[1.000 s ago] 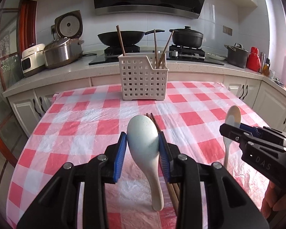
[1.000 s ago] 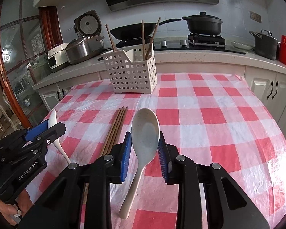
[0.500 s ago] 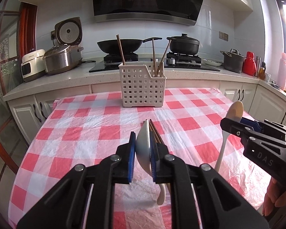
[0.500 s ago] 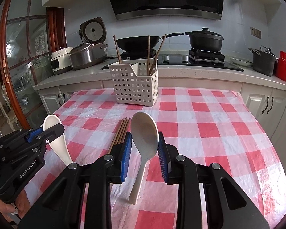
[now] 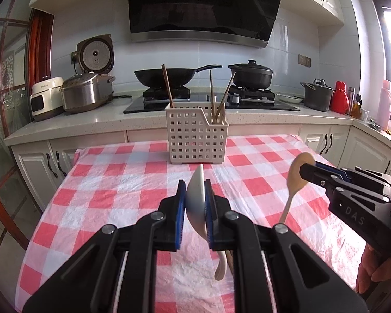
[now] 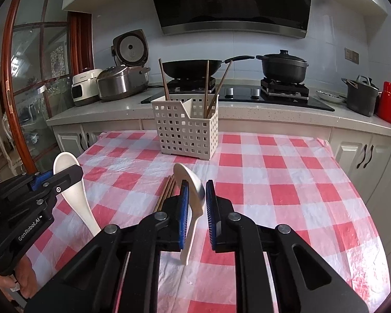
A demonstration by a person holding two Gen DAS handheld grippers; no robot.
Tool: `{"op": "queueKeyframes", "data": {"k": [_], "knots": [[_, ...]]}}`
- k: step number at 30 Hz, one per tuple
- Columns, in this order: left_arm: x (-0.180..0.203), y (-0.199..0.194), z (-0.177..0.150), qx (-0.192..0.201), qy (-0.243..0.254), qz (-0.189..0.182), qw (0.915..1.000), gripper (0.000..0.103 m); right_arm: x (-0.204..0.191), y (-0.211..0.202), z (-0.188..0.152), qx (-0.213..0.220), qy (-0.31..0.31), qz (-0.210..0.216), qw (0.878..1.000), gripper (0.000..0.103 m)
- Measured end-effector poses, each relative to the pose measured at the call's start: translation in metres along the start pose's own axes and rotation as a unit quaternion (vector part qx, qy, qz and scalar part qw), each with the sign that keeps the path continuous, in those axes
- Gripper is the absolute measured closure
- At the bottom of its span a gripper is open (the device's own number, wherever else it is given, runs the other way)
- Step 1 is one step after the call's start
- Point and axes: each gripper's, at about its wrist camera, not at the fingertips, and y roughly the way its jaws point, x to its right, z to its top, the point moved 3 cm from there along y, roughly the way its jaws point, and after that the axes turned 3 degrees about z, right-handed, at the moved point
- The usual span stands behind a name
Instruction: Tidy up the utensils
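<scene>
- Spoons: one white spoon point(image 5: 195, 198) is clamped edge-on in the left gripper point(image 5: 194, 208), lifted off the checked tablecloth point(image 5: 104, 182)
- Right gripper point(image 6: 195, 200) jaws are closing on a second white spoon point(image 6: 193, 193) (its handle hangs down)
- Loose chopsticks point(image 6: 166, 190) lie on the cloth
- White basket point(image 6: 185, 130) stands beyond, holding chopsticks

wok point(image 5: 165, 75) | black pot point(image 5: 251, 75) | rice cooker point(image 5: 87, 91) | red flask, probably point(image 5: 338, 101)
</scene>
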Motion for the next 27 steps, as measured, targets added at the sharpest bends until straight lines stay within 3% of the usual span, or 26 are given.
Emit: {"op": "queueKeyframes", "data": {"k": [5, 13, 16, 19, 22, 27], "knots": [[0.000, 0.009, 0.008, 0.001, 0.002, 0.001, 1.0000, 0.090, 0.007, 0.010, 0.003, -0.005, 0.016, 0.015, 1.000, 0.099], [-0.002, 0.015, 0.007, -0.004, 0.000, 0.000, 1.0000, 0.090, 0.016, 0.014, 0.002, -0.010, 0.026, 0.007, 1.000, 0.099], [-0.003, 0.017, 0.005, -0.007, -0.001, 0.000, 1.0000, 0.090, 0.037, 0.027, -0.006, -0.053, 0.054, -0.008, 0.997, 0.098], [-0.004, 0.019, 0.002, -0.008, -0.003, 0.000, 1.0000, 0.090, 0.059, 0.036, -0.020, -0.082, 0.086, -0.024, 0.993, 0.085], [-0.002, 0.022, 0.000, -0.009, -0.001, -0.002, 1.0000, 0.090, 0.066, 0.043, -0.029, -0.092, 0.100, -0.021, 0.991, 0.054], [0.004, 0.031, -0.002, -0.014, 0.007, -0.009, 0.9998, 0.090, 0.061, 0.069, -0.032, -0.113, 0.083, -0.014, 0.990, 0.051]]}}
